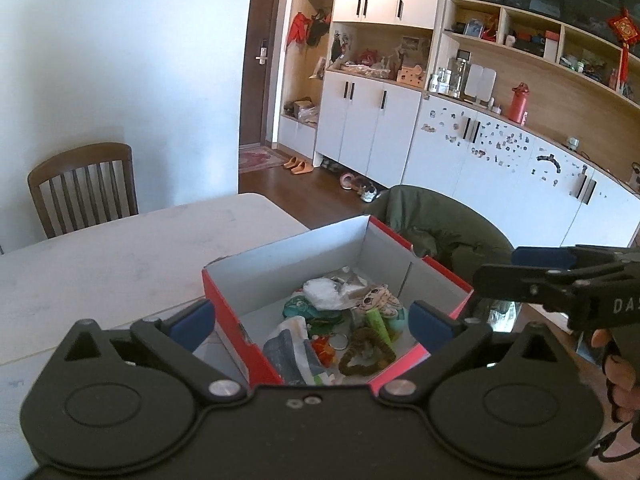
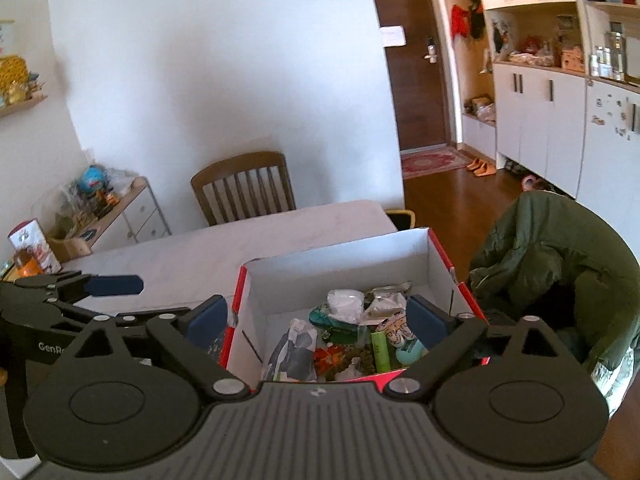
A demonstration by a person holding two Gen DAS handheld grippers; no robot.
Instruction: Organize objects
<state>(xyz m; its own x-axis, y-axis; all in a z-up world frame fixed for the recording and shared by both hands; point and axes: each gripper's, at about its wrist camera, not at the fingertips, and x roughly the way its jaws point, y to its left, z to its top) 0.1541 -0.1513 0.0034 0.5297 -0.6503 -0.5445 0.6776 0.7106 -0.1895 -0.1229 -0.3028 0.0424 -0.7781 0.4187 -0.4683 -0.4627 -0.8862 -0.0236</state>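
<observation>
Your left gripper (image 1: 312, 318) and right gripper (image 2: 318, 318), both spread and empty, hover over the red shoebox (image 1: 232, 300) at lower centre of each frame, its clutter apparently already gathered; next you likely withdraw or seek strays on the table (image 1: 120, 256).

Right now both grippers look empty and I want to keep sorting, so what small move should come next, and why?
Probably lower the left gripper into the red box toward the brown scrunchie. Both grippers are open and hold nothing; the scrunchie lies near the box's front wall, on top of the clutter and close under the left fingers. The right gripper hovers open over the same box.
</observation>
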